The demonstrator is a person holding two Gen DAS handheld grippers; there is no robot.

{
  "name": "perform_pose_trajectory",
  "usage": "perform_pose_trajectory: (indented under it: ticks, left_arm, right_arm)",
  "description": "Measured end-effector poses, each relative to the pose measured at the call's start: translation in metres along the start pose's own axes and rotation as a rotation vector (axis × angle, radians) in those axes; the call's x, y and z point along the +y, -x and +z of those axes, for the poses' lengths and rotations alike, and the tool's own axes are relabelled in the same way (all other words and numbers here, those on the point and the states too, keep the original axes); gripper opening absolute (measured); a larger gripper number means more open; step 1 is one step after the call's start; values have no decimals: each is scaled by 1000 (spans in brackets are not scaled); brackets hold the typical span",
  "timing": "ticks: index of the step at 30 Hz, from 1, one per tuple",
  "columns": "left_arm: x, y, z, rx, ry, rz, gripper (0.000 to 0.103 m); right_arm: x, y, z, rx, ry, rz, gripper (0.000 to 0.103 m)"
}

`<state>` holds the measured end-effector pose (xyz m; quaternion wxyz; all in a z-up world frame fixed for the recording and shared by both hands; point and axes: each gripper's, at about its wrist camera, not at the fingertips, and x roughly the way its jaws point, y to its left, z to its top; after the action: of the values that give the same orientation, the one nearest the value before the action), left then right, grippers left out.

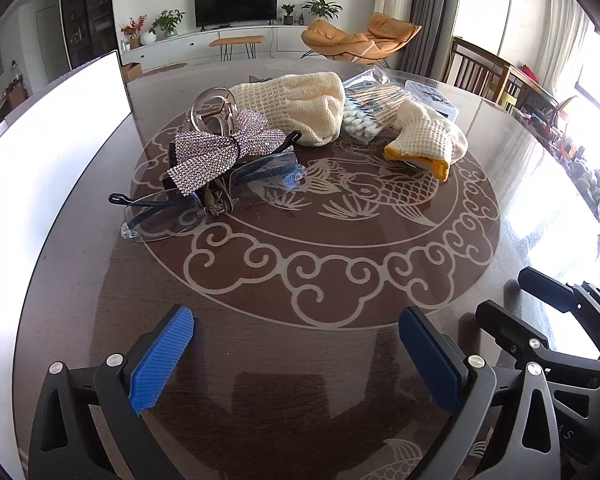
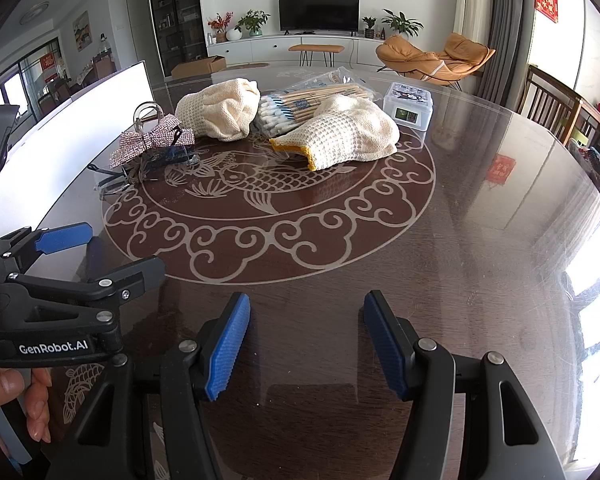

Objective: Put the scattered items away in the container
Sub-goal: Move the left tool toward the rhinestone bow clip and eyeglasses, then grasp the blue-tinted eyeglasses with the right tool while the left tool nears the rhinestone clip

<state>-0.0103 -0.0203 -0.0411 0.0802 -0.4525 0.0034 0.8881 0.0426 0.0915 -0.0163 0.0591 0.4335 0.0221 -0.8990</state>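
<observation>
Both grippers, left (image 1: pixel 296 344) and right (image 2: pixel 306 340), gape empty; ahead of the jaws, tangled glasses (image 1: pixel 204 196) and bow (image 1: pixel 220 148) may snag together.

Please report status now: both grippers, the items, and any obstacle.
Left gripper open, empty. Right gripper open, empty. Gloves, swabs, bow, glasses on table. Nothing blocks.

Table (image 1: pixel 300 360) dark wood under glossy, reflective glass; gloves (image 2: pixel 356 136) coarse cream knit cloth; bow (image 1: pixel 220 148) glittering rhinestone mesh; glasses (image 1: pixel 172 212) clear glossy plastic; cotton swabs (image 2: pixel 300 108) in shiny plastic bag; gripper pads (image 1: pixel 160 360) ribbed blue, matt.
</observation>
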Motion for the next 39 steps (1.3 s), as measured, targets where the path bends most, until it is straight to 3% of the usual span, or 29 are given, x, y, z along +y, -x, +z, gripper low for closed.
perform_pose_trajectory:
  ticks: [3, 7, 10, 13, 19, 22, 24, 26, 31, 32, 33, 36, 39]
  left_arm:
    - [7, 6, -1, -33, 50, -42, 103]
    - [37, 23, -6, -130, 162, -169, 103]
    - [47, 22, -4, -107, 158, -145, 103]
    - [48, 26, 4, -130, 63, -84, 103]
    - [55, 32, 62, -183, -62, -11, 103]
    - [56, 10, 93, -134, -89, -19, 103]
    - [59, -14, 101, -20, -74, -48, 103]
    - [58, -25, 97, 60, -54, -147, 103]
    - [29, 0, 58, 95, -174, -513, 103]
    - [28, 9, 52, 85, -191, -551, 103]
    - [29, 17, 48, 65, -200, -550, 103]
    - [42, 23, 45, 25, -163, -447, 103]
    - [58, 10, 50, 40, -85, -396, 103]
  right_arm:
    - [0, 0, 0, 0, 0, 0, 61]
    - [-1, 0, 0, -2, -8, 12, 61]
    - [-4, 1, 0, -8, -24, 30, 61]
    - [-4, 1, 0, -10, -28, 34, 61]
    - [1, 0, 0, -3, 1, -1, 61]
    - [0, -1, 0, -3, 0, 1, 61]
    - [0, 0, 0, -3, -2, 3, 61]
    - [0, 0, 0, -3, -1, 3, 61]
    - [-1, 0, 0, -4, -4, 7, 61]
    - [-1, 0, 0, -5, -7, 10, 61]
    - [-2, 0, 0, -6, -10, 14, 61]
    - [-3, 0, 0, -8, -16, 21, 61]
    - [-3, 0, 0, -7, -14, 18, 61]
